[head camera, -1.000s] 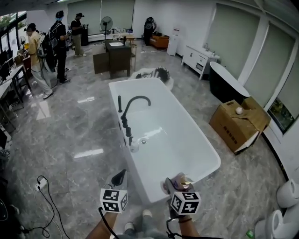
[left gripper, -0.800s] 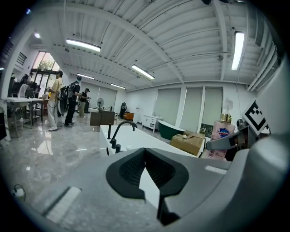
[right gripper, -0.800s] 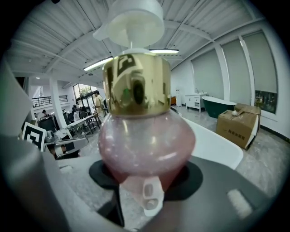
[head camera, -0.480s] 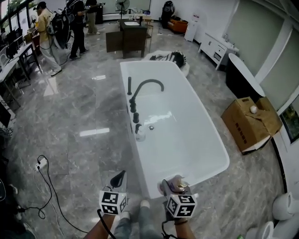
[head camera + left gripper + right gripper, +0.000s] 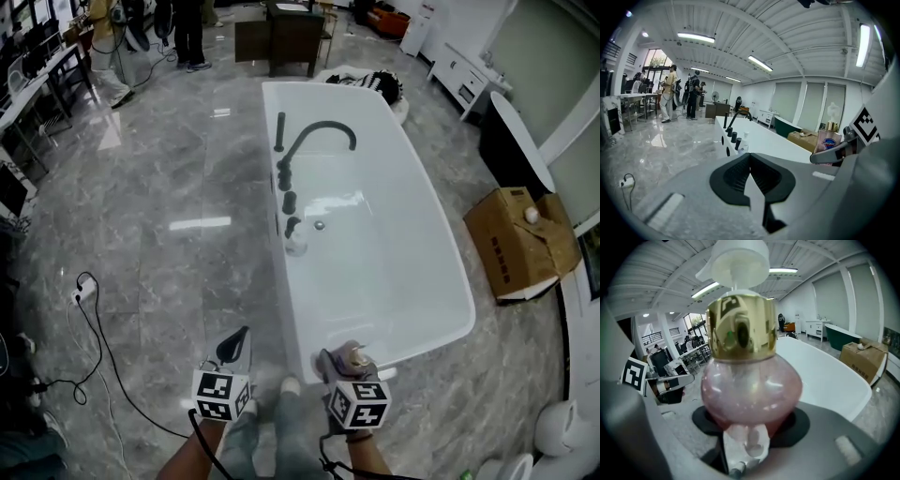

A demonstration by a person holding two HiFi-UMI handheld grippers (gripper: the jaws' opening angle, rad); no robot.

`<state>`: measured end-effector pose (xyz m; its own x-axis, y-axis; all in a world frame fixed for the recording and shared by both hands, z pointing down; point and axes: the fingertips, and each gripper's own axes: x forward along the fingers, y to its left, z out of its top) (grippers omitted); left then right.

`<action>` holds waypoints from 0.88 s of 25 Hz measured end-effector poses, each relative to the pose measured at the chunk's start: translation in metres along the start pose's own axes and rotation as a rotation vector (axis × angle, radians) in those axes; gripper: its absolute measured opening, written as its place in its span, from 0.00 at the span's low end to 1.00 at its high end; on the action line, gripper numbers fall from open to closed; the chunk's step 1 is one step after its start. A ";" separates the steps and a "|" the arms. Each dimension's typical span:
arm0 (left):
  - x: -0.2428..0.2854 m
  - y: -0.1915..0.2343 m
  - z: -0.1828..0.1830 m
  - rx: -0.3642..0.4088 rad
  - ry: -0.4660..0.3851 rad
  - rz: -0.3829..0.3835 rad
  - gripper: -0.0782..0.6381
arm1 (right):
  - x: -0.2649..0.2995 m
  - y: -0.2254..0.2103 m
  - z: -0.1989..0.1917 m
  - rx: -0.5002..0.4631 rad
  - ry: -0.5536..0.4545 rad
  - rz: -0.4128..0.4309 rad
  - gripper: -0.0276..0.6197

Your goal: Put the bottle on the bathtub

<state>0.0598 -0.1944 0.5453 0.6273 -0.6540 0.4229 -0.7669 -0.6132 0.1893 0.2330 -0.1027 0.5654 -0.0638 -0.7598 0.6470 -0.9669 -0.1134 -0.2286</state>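
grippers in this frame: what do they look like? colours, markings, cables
Left gripper and right gripper are both grey-bodied with black-padded claws. Each carries a white cube with black square markers, and a thin black cable trails from each towards the person.

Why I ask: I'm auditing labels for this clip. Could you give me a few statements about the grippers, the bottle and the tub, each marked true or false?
1. The right gripper is closed on a pink pump bottle. True.
2. The left gripper holds a second bottle. False: its jaws are together with nothing between them.
3. The pink pump bottle stands on the bathtub rim. False: it is in the right gripper's jaws, not set down.
4. A black faucet arches over the bathtub. True.
5. The cardboard box sits inside the bathtub. False: it is on the floor beside it.
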 end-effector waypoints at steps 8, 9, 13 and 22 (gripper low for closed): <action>0.007 0.021 -0.004 -0.005 0.008 0.032 0.12 | 0.031 0.004 0.004 -0.048 0.017 0.022 0.40; 0.008 0.025 -0.005 -0.010 0.009 0.037 0.12 | 0.036 0.005 0.005 -0.057 0.018 0.023 0.40; 0.012 0.038 -0.007 -0.026 0.010 0.053 0.12 | 0.059 0.006 0.012 -0.075 0.023 0.029 0.40; 0.030 0.066 -0.006 -0.041 0.001 0.089 0.12 | 0.119 0.003 0.026 -0.108 0.033 0.059 0.40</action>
<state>0.0277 -0.2516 0.5762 0.5566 -0.7043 0.4407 -0.8243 -0.5342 0.1875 0.2291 -0.2095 0.6230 -0.1275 -0.7413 0.6590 -0.9821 0.0016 -0.1883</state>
